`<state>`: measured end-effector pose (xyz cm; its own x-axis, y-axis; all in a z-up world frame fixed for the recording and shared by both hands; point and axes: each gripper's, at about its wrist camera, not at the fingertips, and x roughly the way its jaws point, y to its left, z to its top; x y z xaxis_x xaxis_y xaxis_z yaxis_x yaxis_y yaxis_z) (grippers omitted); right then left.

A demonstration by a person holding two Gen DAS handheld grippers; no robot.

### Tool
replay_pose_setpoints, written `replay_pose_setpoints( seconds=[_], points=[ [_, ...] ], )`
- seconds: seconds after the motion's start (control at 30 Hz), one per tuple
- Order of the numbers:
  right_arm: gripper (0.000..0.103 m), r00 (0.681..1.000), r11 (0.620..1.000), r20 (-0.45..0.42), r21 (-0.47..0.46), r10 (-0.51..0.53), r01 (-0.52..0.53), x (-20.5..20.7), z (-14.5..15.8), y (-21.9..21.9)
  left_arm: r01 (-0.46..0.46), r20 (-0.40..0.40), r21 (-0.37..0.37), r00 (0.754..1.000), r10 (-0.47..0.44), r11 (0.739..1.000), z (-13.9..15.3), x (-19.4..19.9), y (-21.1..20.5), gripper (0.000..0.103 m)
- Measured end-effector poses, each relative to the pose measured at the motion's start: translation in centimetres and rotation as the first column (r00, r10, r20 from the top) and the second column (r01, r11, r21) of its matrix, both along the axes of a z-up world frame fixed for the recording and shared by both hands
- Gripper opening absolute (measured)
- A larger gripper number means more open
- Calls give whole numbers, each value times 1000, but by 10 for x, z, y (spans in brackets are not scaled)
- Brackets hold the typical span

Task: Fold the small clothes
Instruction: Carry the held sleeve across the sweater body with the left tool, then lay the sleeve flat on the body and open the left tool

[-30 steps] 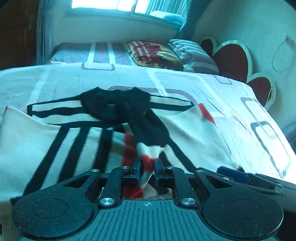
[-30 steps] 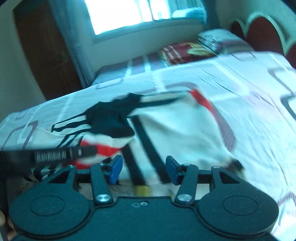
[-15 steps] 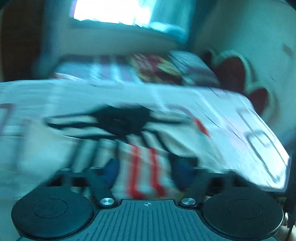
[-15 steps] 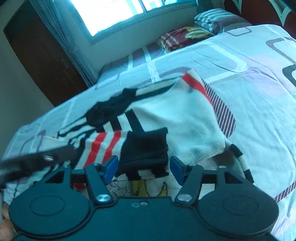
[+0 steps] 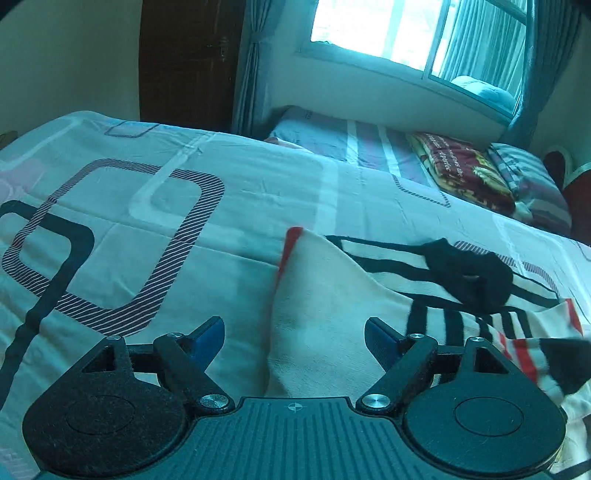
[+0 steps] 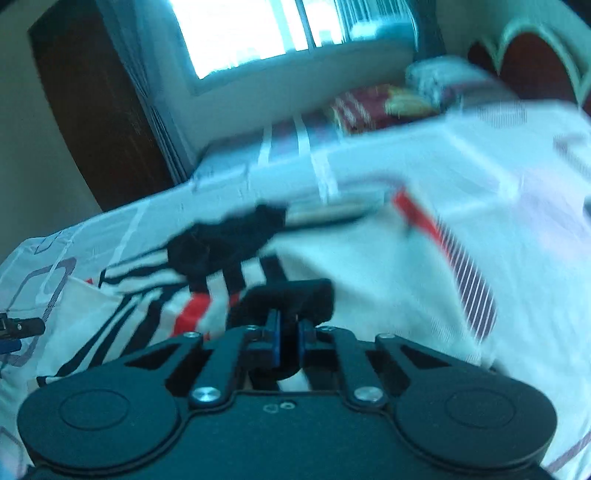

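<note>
A small cream sweater (image 5: 332,314) with black and red stripes and a black collar (image 5: 469,273) lies on the bed. My left gripper (image 5: 294,338) is open and empty, low over the sweater's left edge. In the right wrist view the sweater (image 6: 369,266) is blurred. My right gripper (image 6: 288,341) is shut on the sweater's black sleeve cuff (image 6: 291,299), which lies folded over the body. The left gripper's tip (image 6: 22,326) shows at the far left.
The bed sheet (image 5: 147,221) has a pattern of rounded squares. Pillows (image 5: 461,173) and a folded blanket lie at the far end under a window (image 5: 406,33). A red heart-shaped headboard (image 6: 532,59) stands at the right. A dark door (image 5: 188,62) is behind.
My left gripper let go of the red-striped sleeve, opened and swung left to the sweater's edge. My right gripper closed on the black cuff of the sleeve laid over the body.
</note>
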<state>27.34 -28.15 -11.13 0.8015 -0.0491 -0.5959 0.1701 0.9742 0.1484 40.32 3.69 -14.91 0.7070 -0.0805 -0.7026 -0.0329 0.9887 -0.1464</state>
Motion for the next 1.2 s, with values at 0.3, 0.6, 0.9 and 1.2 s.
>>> replay_pose_setpoints(
  seconds=[0.3,0.6,0.9,1.2],
  points=[
    [8,986,992,-126,-66,-112,104,0,-23,-43,37,-81,-42,996,-40,998,-23,37,-12,83],
    [23,986,996,-143,-38,-90,85,2,-33,-39,-35,-120,-195,993,11,980,-48,76,-4,33],
    [5,990,969,-87,-231,-110,87,21,-33,-29,-94,-55,-158,995,86,983,-52,77,-8,13],
    [33,987,978,-31,-147,-157,151,-2,-17,-42,-58,38,-56,997,61,997,-13,36,-13,13]
  ],
)
